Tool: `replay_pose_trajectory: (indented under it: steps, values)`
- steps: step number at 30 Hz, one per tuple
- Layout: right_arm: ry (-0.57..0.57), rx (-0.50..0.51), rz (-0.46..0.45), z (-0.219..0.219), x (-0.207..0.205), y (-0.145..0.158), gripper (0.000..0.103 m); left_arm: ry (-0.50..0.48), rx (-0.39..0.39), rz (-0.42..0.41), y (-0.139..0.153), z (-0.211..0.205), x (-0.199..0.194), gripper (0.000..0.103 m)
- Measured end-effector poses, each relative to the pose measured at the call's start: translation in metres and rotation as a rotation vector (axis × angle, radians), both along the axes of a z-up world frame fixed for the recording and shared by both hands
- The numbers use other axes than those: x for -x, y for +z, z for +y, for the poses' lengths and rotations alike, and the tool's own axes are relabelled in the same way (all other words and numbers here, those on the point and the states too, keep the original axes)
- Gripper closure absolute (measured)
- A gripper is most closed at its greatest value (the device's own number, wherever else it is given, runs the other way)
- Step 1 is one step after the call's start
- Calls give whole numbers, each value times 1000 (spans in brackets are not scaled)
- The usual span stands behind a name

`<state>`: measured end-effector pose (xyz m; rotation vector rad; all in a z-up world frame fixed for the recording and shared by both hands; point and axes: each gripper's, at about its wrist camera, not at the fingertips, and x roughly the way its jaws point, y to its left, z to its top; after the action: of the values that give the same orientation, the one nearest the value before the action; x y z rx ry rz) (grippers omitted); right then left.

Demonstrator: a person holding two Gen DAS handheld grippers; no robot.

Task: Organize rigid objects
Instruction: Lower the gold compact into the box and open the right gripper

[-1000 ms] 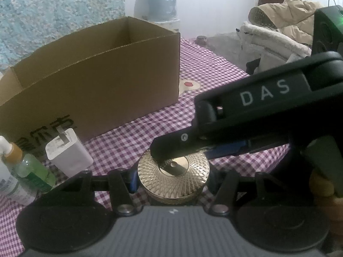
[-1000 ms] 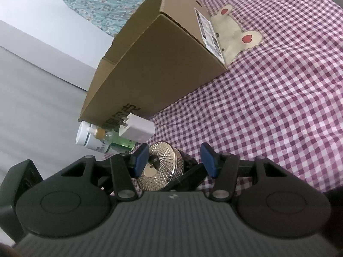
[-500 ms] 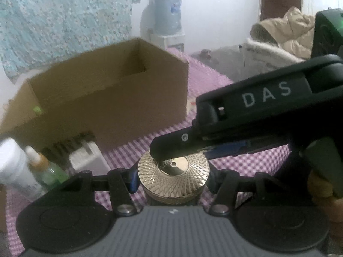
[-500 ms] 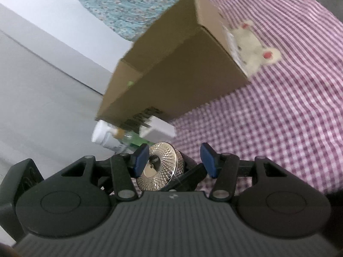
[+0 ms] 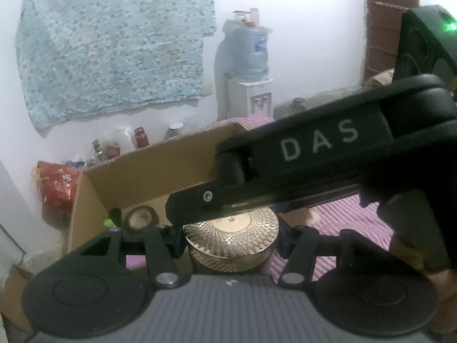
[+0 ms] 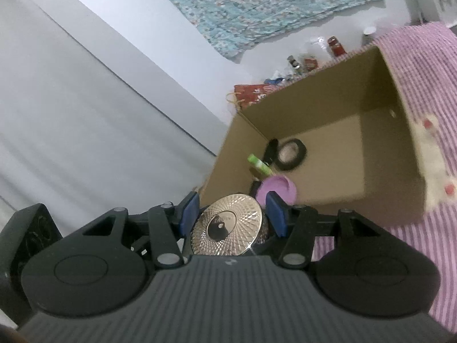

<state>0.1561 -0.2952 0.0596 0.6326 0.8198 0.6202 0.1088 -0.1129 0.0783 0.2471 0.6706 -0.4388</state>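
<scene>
**Gold-lidded jar held over the cardboard box**

Item, principal: round jar with a faceted gold lid (image 5: 231,233). My left tool (image 5: 230,238) has its blue pads pressed on the jar's sides. My right tool (image 6: 232,218) reaches across with one finger (image 5: 200,203) laid over the lid; in its own view the lid stands tilted between the blue pads (image 6: 189,214), and whether they press I cannot tell. Its jaws are closing.

Item, container: open cardboard box (image 6: 400,131), just beyond the jar and lower than it, standing on purple checked cloth (image 6: 428,57).

Contents of box, as I see them:
- black tape roll (image 6: 291,154), lying flat on the floor of the box
- green-capped bottle (image 6: 258,164), beside the roll
- purple round lid or dish (image 6: 275,190), nearest my tools

Surroundings: teal patterned cloth (image 5: 114,48) on the wall; water dispenser (image 5: 251,54) behind; red bag (image 5: 55,184) left of the box.
</scene>
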Motion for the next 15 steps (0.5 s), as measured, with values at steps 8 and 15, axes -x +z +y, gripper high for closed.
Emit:
replay_pose_trajectory:
  steps: [8,15]
  values:
    - [55,33,94,16,-110,6,51,73,30,159,11,14,-105,45]
    - [79,62,256,24,-199,-35,51,170,-27,301,-23,8,-190,45]
